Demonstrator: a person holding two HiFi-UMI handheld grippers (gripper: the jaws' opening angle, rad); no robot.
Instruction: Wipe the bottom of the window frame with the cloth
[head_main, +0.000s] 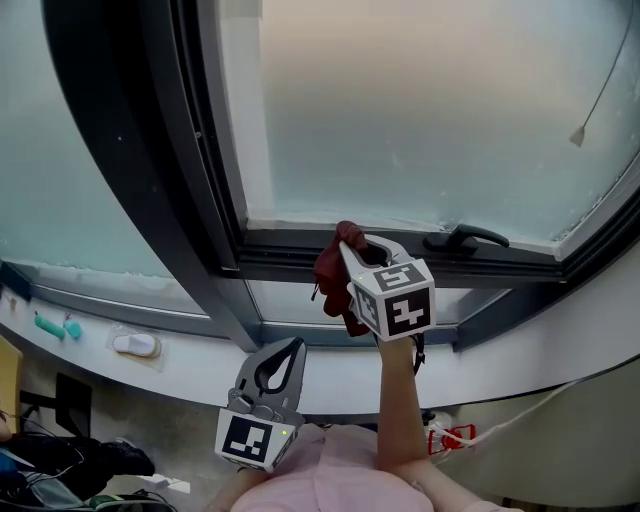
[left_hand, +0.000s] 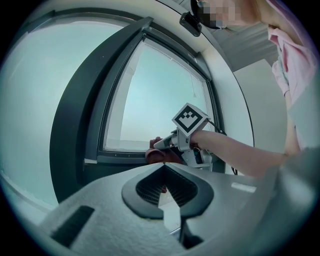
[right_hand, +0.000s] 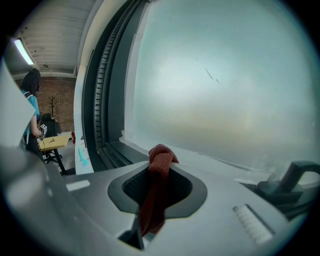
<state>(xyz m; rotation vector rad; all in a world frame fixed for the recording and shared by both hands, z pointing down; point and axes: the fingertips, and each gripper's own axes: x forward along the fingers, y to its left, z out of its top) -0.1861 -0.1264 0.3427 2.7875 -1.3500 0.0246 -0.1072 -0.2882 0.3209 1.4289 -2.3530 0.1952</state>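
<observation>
At the window frame's (head_main: 400, 262) bottom rail, right tool (head_main: 351, 243) clamps a red cloth (head_main: 328, 272).

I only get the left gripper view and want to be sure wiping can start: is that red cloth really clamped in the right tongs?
Observer: Yes. The right gripper view shows the right tongs shut on the red cloth, with a bunched end poking past the tips.
Operator: Is anything on the rail near it?
Observer: In the head view, a dark window handle sits on the bottom frame rail, just right of the tongs.
Operator: And further left?
Observer: Two small teal objects and a white object lie on the white sill under the neighbouring pane.
</observation>
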